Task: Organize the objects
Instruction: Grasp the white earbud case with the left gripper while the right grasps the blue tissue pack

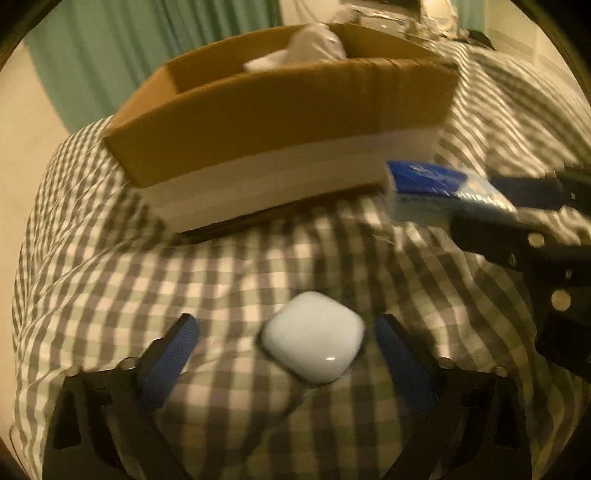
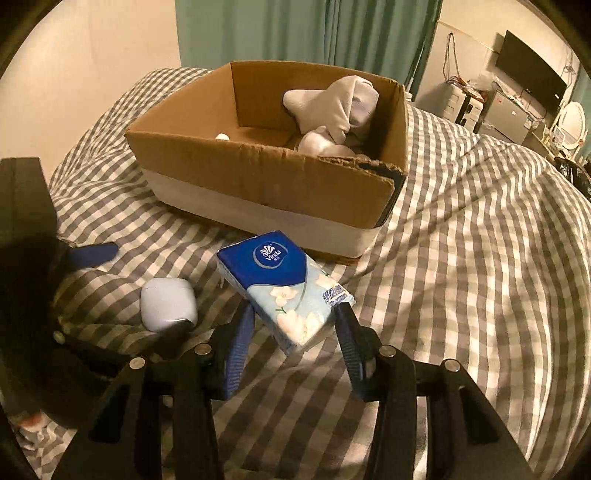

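Note:
A white earbud case (image 1: 314, 336) lies on the checked bedspread (image 1: 229, 266), between the spread blue fingers of my open left gripper (image 1: 287, 334). It also shows in the right wrist view (image 2: 168, 303). My right gripper (image 2: 295, 317) is shut on a blue and white tissue pack (image 2: 284, 284), held above the bed in front of the cardboard box (image 2: 266, 177). The pack also shows in the left wrist view (image 1: 439, 192). The box (image 1: 280, 125) holds white socks (image 2: 340, 110).
The box stands at the far side of the bed. Green curtains (image 2: 306, 29) hang behind it. A TV (image 2: 532, 79) and a fridge (image 2: 508, 114) stand at the far right. The left gripper's body (image 2: 33, 280) is at the left.

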